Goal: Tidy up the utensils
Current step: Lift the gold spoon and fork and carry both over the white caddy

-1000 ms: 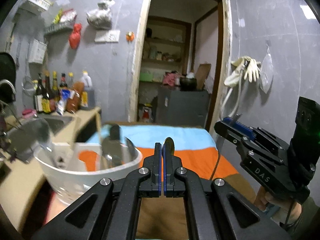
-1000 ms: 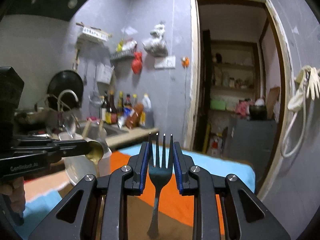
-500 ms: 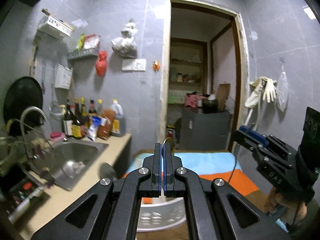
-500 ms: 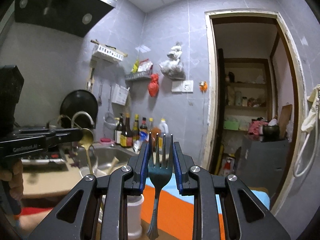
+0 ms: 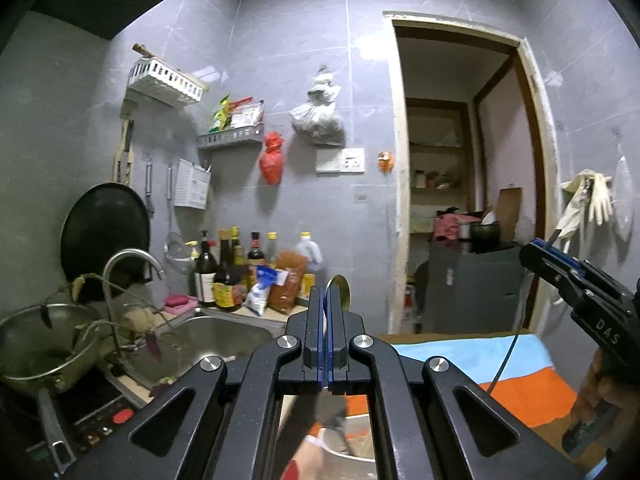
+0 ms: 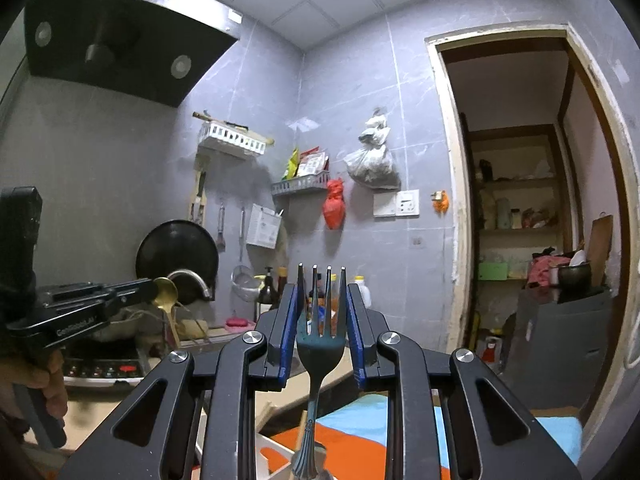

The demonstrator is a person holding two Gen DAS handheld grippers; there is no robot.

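Grippers level: left gripper [image 5: 325, 300] pinching spoon [image 5: 339, 290], right gripper [image 6: 322, 320] apparently clamping fork [image 6: 321, 344].

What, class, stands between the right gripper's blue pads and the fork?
Nothing visible. The right gripper is shut on the fork: both pads flank its head directly, tines up, handle hanging below. Likewise, the left gripper pinches the gold spoon.

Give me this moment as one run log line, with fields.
left claw: shut on gold spoon | right claw: shut on fork | both above counter
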